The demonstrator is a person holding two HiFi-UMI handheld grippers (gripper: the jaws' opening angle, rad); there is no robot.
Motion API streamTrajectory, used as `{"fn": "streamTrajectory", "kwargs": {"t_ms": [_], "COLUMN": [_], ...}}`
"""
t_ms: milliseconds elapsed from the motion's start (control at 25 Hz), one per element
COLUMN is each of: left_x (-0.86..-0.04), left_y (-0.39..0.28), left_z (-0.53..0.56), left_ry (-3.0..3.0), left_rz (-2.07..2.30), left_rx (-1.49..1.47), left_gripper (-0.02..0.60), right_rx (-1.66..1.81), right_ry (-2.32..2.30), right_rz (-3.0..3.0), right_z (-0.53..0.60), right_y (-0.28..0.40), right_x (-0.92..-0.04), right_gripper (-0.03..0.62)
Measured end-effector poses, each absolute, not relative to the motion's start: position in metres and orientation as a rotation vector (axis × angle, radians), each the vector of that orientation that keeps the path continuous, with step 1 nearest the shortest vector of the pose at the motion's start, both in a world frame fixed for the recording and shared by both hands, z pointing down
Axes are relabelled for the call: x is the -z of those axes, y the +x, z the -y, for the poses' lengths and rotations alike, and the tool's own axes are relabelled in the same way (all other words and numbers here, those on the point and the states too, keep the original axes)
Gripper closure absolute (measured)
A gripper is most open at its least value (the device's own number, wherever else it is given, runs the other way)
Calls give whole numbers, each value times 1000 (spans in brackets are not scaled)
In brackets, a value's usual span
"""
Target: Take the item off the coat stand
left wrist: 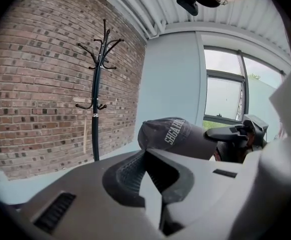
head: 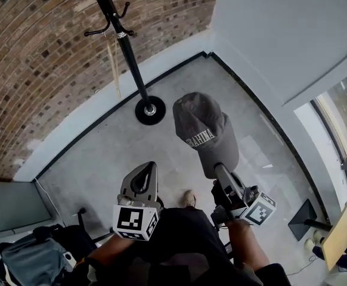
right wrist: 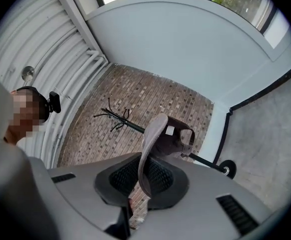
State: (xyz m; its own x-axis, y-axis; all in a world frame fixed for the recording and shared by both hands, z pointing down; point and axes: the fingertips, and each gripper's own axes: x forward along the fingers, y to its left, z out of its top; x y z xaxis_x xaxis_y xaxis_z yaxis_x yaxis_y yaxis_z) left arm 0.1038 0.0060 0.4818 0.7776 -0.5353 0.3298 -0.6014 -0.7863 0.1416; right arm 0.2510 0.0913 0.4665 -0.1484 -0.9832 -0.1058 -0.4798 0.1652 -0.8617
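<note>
A grey cap (head: 202, 128) with white lettering hangs clear of the black coat stand (head: 126, 46), whose hooks are bare. My right gripper (head: 217, 167) is shut on the cap's brim. In the right gripper view the brim (right wrist: 146, 159) stands on edge between the dark pads, with the crown (right wrist: 175, 140) beyond and the coat stand (right wrist: 119, 118) behind it. My left gripper (head: 144, 167) is beside it on the left, shut with nothing in it. In the left gripper view its jaws (left wrist: 146, 152) meet at the tip, with the cap (left wrist: 171, 135) ahead to the right and the stand (left wrist: 96, 115) at the brick wall.
The stand's round base (head: 150, 109) sits on the grey floor by the brick wall (head: 36, 70). A pale cord (head: 111, 64) hangs from the stand. Dark bags (head: 33, 258) lie at the lower left. A window (head: 343, 118) and a small black stand (head: 306, 220) are on the right.
</note>
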Motion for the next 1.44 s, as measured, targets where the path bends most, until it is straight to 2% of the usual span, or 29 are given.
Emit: {"fn": "streamTrajectory", "kwargs": {"t_ms": [480,1440], "left_x": [-486,-486], "left_y": [136,127], "left_z": [-76,-89], "left_ry": [2738,2705], "left_rz": [955,1047], "left_rx": [-391,-330], "left_gripper": [556,556], "right_rx": [859,885], "right_ry": [-1416,-1394], "right_rz": [-1754,-1826], "right_z": [-163,-178], "right_y": [292,282], "right_x": [-474,-477], "right_gripper": [563,563]}}
